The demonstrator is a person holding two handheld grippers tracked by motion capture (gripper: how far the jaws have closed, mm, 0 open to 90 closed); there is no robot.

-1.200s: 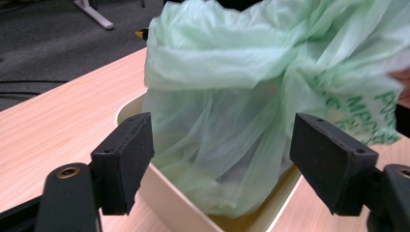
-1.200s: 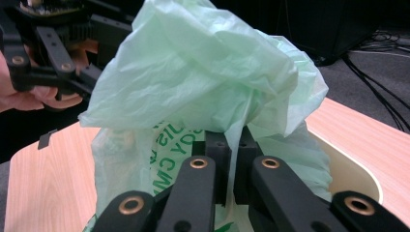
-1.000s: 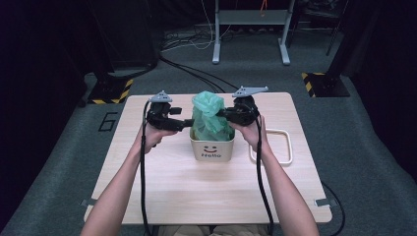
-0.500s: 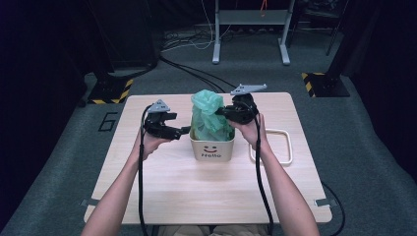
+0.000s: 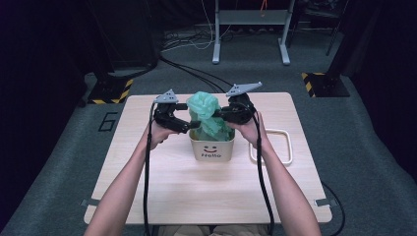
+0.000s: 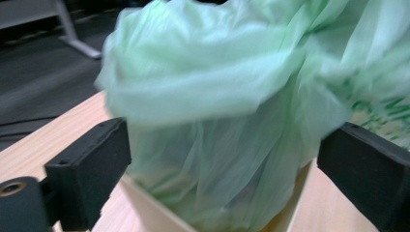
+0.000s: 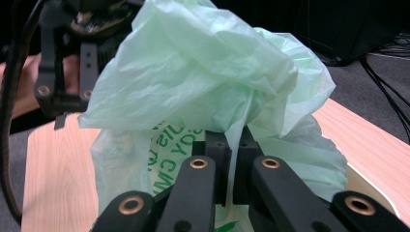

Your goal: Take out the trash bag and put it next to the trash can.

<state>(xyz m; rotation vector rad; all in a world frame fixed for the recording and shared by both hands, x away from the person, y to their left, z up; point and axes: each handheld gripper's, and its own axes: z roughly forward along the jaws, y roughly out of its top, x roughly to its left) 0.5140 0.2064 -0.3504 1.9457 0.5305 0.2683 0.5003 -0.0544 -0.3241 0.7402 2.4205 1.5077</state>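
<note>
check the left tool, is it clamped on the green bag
No, the left tool stands open, its pads apart on either side of the green bag.

Dark room, grey carpet floor [image 5: 344, 147], pale wooden table [image 5: 147, 187], metal stand [image 5: 250, 29].

pale green bag [image 5: 209, 114] with darker green print, cream bin [image 5: 212, 148], black jaws

Lab (or studio), dark curtains [image 5: 54, 59], floor cables [image 5: 192, 73], hazard-taped stand feet [image 5: 319, 83]
</note>
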